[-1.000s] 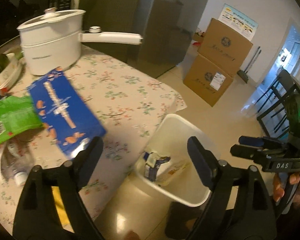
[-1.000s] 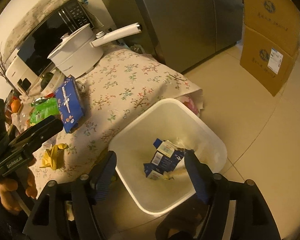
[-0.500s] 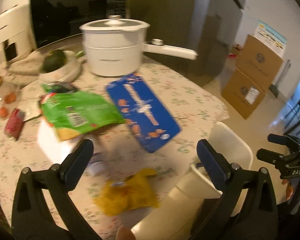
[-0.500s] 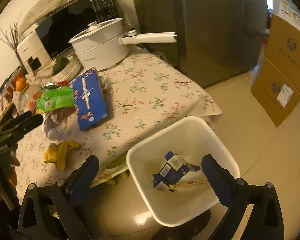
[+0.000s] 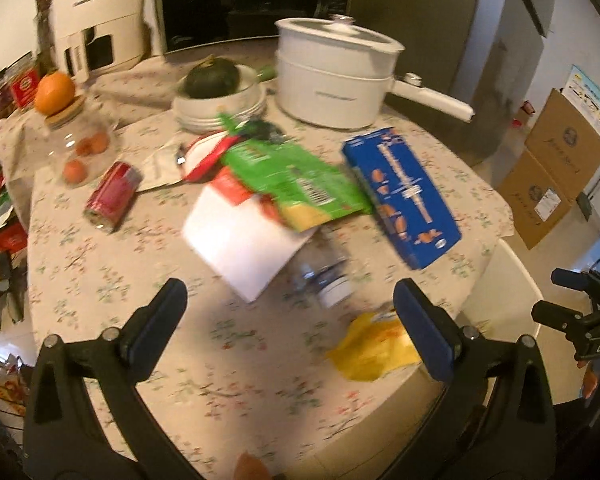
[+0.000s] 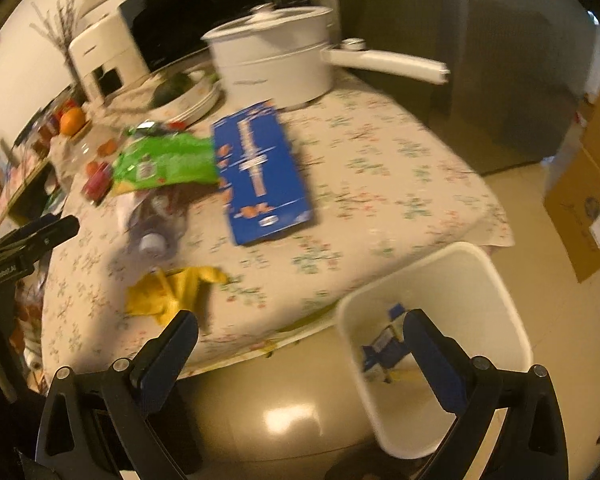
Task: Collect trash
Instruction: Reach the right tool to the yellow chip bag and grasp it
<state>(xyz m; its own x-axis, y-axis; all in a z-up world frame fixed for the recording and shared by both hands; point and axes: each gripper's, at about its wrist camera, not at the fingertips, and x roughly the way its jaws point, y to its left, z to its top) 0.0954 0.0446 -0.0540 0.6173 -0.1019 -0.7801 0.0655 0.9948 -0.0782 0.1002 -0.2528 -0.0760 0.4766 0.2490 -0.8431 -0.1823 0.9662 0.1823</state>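
Both hand-held grippers, left (image 5: 290, 306) & right (image 6: 300, 338), spread wide, empty, above table edge (image 6: 260, 350) nr bin (image 6: 512, 320).

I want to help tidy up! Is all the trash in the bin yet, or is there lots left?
A little is done: a blue carton already lies in the white bin. Nothing is in hand; the left gripper and right gripper are both open and empty. Left on the table: blue box, green bag, yellow wrapper, plastic bottle.

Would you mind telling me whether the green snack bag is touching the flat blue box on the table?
Touching: in the left wrist view the green snack bag overlaps the flat blue box's near edge.
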